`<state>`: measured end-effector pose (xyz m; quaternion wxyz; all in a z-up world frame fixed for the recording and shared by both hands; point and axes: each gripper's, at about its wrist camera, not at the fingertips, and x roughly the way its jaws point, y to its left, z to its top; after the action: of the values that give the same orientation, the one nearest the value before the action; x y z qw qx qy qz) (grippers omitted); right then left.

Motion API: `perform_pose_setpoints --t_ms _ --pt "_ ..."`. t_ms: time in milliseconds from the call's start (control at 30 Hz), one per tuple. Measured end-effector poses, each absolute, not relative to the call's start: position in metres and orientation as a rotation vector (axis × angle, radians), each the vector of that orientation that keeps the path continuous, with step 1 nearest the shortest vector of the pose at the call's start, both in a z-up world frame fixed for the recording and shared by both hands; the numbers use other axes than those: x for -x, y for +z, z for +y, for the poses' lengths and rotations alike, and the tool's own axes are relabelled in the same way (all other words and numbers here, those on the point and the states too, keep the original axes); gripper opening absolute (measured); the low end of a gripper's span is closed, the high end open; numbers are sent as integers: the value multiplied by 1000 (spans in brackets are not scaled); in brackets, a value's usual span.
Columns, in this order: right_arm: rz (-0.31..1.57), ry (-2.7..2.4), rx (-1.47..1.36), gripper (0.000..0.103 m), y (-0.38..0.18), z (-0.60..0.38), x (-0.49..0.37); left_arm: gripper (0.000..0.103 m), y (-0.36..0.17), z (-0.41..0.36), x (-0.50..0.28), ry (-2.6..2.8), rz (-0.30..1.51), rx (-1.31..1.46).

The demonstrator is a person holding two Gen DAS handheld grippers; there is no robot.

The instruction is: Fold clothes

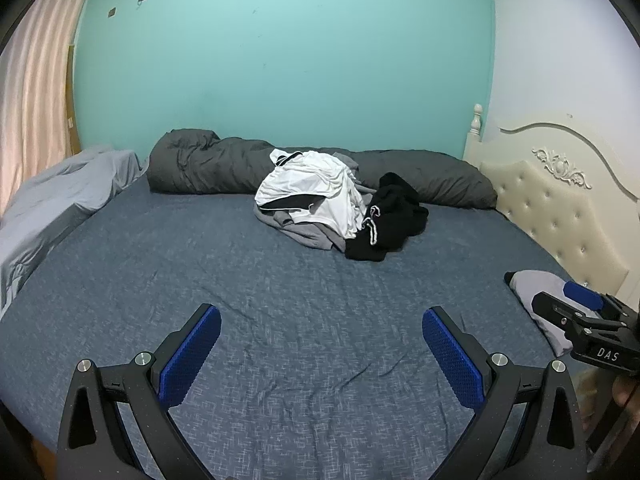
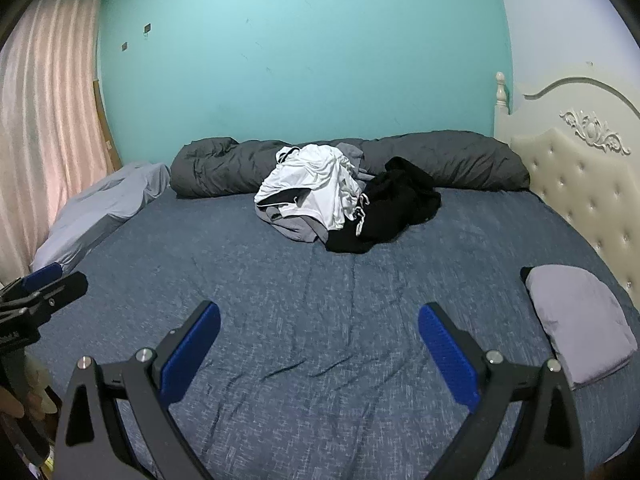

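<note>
The left gripper [image 1: 322, 344] and the right gripper [image 2: 319, 340], both black with blue ridged pads, hover spread wide and empty above a blue speckled bedsheet [image 1: 280, 280]. Just right of the right gripper lies a folded light grey garment [image 2: 580, 320]. Farther back, a loose pile of white, grey and black clothes [image 2: 344, 204] rests against a rolled dark grey duvet [image 2: 440, 160] along the turquoise wall [image 2: 300, 60].

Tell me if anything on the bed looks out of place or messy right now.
Only the pile of clothes stands out: white, grey and black garments heaped unfolded at the far side of the bed, against the rolled dark duvet. The folded grey garment lies neatly near the headboard.
</note>
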<state>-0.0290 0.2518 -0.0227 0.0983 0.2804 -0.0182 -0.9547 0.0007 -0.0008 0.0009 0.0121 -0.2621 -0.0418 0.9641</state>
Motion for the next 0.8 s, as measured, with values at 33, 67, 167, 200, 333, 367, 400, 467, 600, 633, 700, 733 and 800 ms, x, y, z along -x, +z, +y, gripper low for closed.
perform_pose_setpoints --t_ms 33,67,167,200,333,367,400,467,600,633,700,733,800 --pt "-55 -2825 -831 100 -22 252 29 103 1 -1 -1 3004 -135 822" --pt "-56 -2825 -832 100 -22 252 29 103 2 -2 -2 3003 -140 826" --pt "-58 -2825 -836 100 -20 253 29 103 4 -3 -3 2998 -155 840" --pt "-59 -2825 -837 100 -20 253 29 103 4 -3 -3 2997 -159 842" --pt "-63 -2826 -841 100 -17 254 30 103 1 2 -2 2998 -155 843" --pt "-64 -2826 -843 100 -17 254 30 103 0 3 -1 2999 -152 843" --pt "-65 -2826 -844 100 -16 254 30 103 0 4 -1 2999 -150 843" --pt "-67 -2826 -846 100 -15 255 30 103 0 6 -1 2999 -147 842" --pt "-70 -2827 -851 100 -13 256 30 103 -2 8 -3 2995 -140 838" --pt "-71 -2827 -852 100 -13 256 30 103 -3 9 -3 2994 -138 836" --pt "-70 -2827 -857 100 -12 255 31 103 -4 9 -4 2989 -137 835" --pt "-70 -2828 -857 100 -12 255 31 103 -6 10 -4 2989 -137 835" --pt "-71 -2829 -855 100 -11 256 32 103 -7 11 -4 2989 -135 836"
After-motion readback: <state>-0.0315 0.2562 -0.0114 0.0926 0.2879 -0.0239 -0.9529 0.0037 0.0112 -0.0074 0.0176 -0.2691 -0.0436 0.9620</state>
